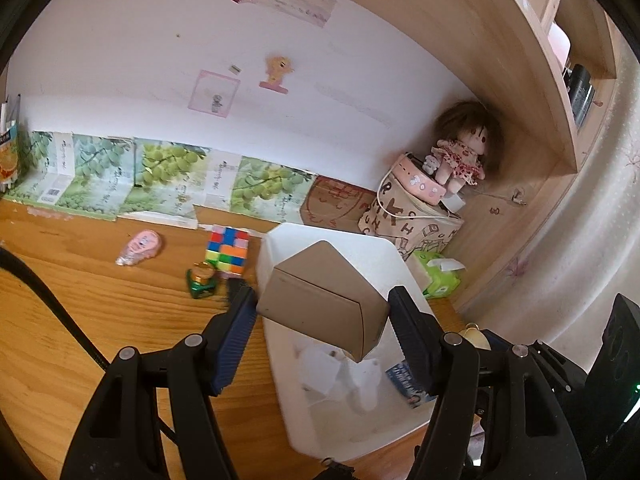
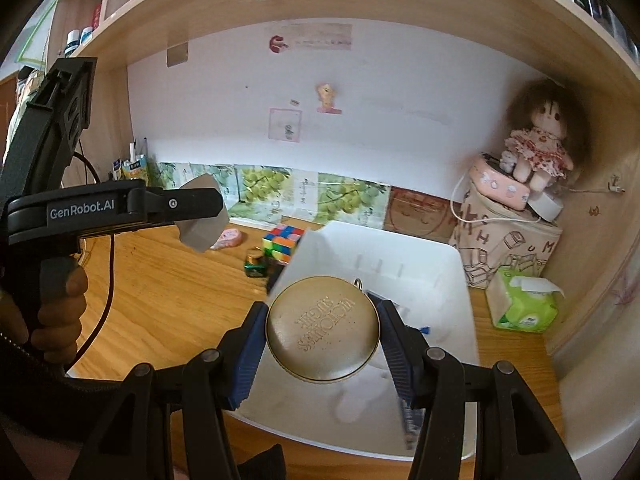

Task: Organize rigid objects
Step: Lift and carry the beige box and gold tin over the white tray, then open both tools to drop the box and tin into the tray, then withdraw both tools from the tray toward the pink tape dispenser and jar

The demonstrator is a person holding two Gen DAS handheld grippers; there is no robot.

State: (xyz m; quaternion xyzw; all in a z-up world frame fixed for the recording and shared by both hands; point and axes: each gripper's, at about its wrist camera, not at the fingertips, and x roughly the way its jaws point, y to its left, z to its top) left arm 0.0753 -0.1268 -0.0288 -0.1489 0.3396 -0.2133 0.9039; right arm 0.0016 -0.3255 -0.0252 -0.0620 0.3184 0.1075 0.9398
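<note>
Both loads are carried over the white rectangular plastic bin, so a release straight down is judged to be all that remains. The left gripper is clamped on a grey-brown wedge-shaped box, long axis running across the jaws, above the bin's near-left part. The right gripper is clamped on a round gold metal tin (lid facing the camera), above the bin's near edge. Neither is clearly nearer. 2 items wait on the wooden desk: multicoloured puzzle cube and small green-gold jar, left of the bin.
</note>
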